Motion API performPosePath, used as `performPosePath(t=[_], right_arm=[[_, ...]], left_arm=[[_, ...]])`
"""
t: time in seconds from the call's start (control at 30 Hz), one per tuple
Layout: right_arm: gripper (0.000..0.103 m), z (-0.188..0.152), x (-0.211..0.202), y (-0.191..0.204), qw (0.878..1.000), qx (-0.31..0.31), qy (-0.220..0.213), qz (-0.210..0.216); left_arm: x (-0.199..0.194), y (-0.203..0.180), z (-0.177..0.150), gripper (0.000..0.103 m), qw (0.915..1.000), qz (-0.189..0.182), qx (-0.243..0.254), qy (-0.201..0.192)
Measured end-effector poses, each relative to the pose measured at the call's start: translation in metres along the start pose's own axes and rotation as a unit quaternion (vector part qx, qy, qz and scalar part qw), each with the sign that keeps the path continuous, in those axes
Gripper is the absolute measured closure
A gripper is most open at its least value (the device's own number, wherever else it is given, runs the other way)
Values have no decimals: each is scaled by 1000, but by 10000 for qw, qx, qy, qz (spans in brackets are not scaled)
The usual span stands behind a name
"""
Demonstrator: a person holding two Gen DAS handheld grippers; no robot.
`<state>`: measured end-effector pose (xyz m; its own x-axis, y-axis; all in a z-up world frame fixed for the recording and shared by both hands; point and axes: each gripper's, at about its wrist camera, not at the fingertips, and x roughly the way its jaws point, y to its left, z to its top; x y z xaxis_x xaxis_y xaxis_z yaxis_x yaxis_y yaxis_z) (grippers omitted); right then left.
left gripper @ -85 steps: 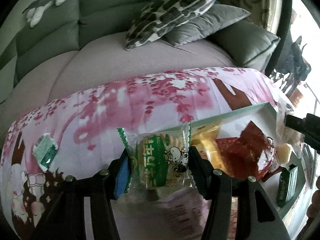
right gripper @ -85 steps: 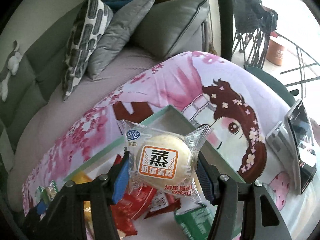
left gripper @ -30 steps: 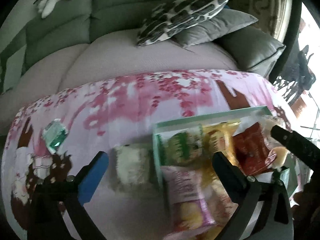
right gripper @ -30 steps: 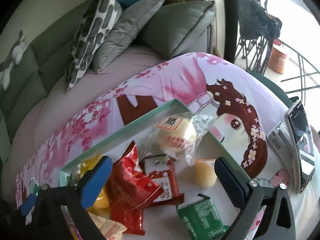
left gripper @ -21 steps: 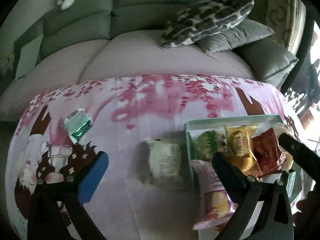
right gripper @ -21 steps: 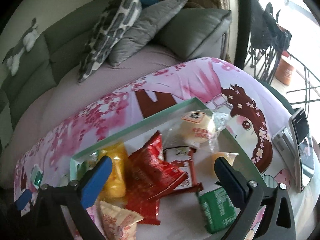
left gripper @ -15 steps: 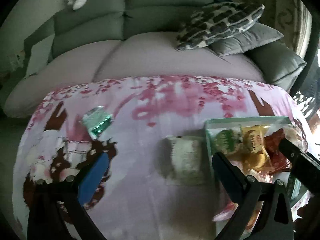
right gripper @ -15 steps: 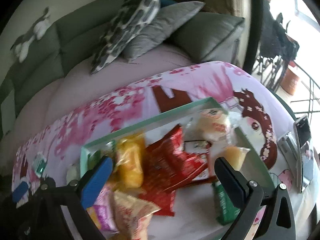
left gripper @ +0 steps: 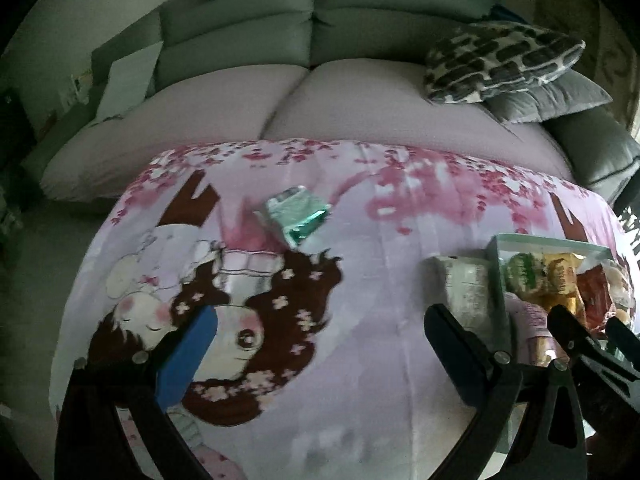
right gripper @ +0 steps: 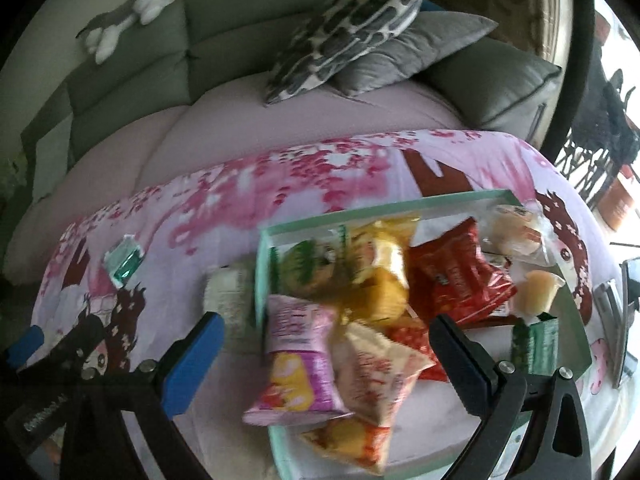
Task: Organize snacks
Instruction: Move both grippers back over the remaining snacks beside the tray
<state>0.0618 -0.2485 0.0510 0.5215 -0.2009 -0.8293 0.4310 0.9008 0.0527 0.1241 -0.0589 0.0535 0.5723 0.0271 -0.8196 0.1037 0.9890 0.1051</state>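
Note:
A pale green tray (right gripper: 262,280) on the pink cartoon tablecloth holds several snack packets: green, yellow, red (right gripper: 460,276), pink (right gripper: 296,352) and a bun (right gripper: 516,228). The tray also shows at the right of the left wrist view (left gripper: 494,264). A whitish snack pack (left gripper: 464,288) lies just left of the tray, also in the right wrist view (right gripper: 230,300). A teal packet (left gripper: 298,214) lies further left, also in the right wrist view (right gripper: 124,264). My left gripper (left gripper: 320,344) is open and empty above the cloth. My right gripper (right gripper: 324,356) is open and empty over the tray.
A grey sofa (left gripper: 320,92) with patterned cushions (left gripper: 504,60) stands behind the table. A phone on a stand (right gripper: 620,312) sits at the table's right edge. A plush toy (right gripper: 124,16) lies on the sofa back.
Both grippers let go of their snacks into the tray and opened. Both have since drawn back and swung left; the left one now faces the teal packet.

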Motion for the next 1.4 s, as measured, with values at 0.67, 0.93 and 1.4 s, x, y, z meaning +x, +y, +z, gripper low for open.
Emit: performPosePath(t=[0.67, 0.93, 1.4], right_arm=[[0, -13, 16, 73, 9946, -769, 230, 659], [0, 0, 47, 70, 9886, -566, 782, 1151], [15, 11, 59, 56, 9810, -132, 910, 1710]], left_arm=[[24, 58, 0, 0, 9978, 542, -374, 119], [45, 70, -1, 0, 9966, 421, -546, 455], [53, 76, 0, 0, 9956, 224, -706, 566]])
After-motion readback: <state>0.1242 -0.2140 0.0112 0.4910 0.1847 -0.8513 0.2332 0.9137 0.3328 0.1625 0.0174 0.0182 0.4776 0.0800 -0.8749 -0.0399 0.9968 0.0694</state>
